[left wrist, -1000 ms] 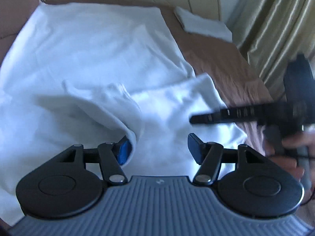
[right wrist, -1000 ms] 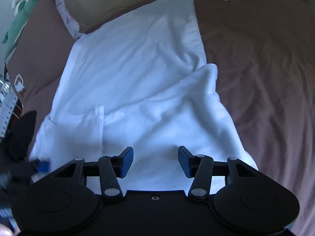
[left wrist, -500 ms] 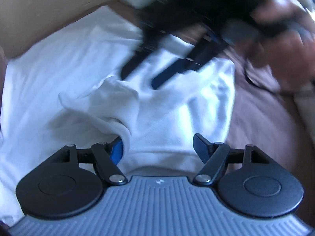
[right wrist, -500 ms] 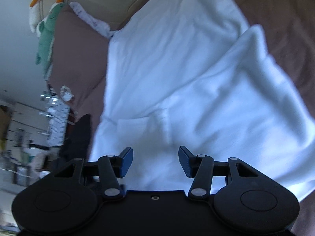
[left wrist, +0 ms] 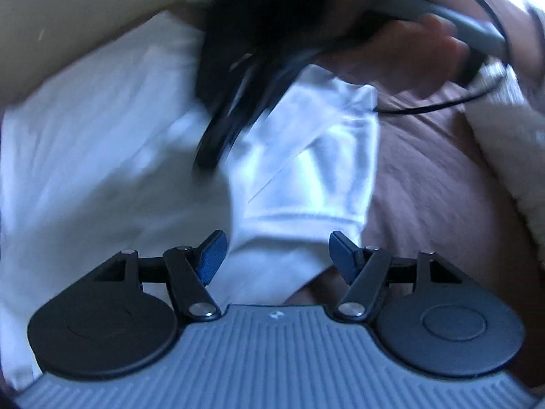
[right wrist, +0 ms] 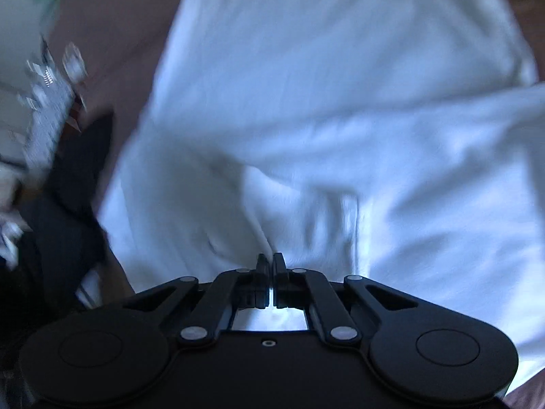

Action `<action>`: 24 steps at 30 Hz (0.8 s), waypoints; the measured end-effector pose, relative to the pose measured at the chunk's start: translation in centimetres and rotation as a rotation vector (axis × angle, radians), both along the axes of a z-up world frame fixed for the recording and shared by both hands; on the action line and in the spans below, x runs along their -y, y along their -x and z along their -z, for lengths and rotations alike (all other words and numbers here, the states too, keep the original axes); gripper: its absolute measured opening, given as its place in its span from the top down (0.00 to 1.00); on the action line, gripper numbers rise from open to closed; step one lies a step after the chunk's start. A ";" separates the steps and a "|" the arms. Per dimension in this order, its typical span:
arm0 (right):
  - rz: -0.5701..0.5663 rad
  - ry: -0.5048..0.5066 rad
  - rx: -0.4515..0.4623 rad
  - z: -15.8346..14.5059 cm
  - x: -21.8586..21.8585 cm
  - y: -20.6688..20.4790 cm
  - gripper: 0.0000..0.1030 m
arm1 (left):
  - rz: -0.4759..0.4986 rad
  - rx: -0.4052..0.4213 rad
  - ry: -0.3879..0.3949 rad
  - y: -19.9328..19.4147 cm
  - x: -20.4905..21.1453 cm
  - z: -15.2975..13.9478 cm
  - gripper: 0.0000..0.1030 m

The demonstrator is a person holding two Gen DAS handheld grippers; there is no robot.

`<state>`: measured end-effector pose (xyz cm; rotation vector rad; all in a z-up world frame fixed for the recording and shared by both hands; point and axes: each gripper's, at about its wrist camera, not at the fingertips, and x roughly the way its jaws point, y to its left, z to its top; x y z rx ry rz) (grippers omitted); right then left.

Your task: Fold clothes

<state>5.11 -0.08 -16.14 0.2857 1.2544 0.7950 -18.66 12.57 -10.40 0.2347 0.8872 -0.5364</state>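
A white garment lies spread over the bed, with a sleeve folded across it. My left gripper hovers low over the sleeve's hem. Its blue pads stand apart on either side of the hem without pressing it, and the jaws are closing. My right gripper is shut, and creases of the white garment run together at its tips, so it pinches a fold. In the left wrist view the right gripper is a dark blur reaching down onto the cloth, held by a hand.
A brown sheet covers the bed to the right of the garment. A beige headboard rises behind, and a cable and a cream fleecy sleeve hang at right. A brown pillow and blurred clutter lie left.
My right gripper has gone from open to shut on the cloth and dropped onto the garment. The left gripper has rolled and shifted toward the sleeve's hem.
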 end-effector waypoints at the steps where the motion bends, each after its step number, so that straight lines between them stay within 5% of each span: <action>1: 0.009 -0.086 0.069 -1.5 1.4 0.6 0.96 | -0.035 -0.022 0.028 -0.2 -1.3 -0.4 0.35; 4: 0.037 -0.382 0.181 -5.4 6.4 3.3 0.96 | -0.211 -0.061 0.141 -1.7 -5.7 -1.8 0.32; 7: 0.075 -0.406 0.261 -6.6 10.0 6.8 0.96 | -0.333 -0.057 0.238 -2.8 -8.9 -2.4 0.32; 9: 0.123 -0.259 0.222 -5.0 11.2 8.0 0.93 | -0.390 -0.063 0.255 -3.5 -9.9 -2.2 0.32; 13: 0.243 0.176 0.039 0.6 12.6 8.0 0.83 | -0.486 -0.122 0.169 -5.0 -9.6 -0.2 0.32; 16: 0.292 0.179 -0.008 1.2 14.0 7.9 0.79 | -0.550 -0.180 0.085 -5.5 -9.3 1.2 0.32; 19: 0.303 0.086 0.060 -0.8 14.3 7.8 0.46 | -0.584 -0.199 0.137 -4.6 -10.7 1.2 0.32; 24: 0.060 0.193 0.308 -2.4 9.5 8.5 0.46 | -0.657 -0.182 0.204 -4.5 -12.2 0.6 0.32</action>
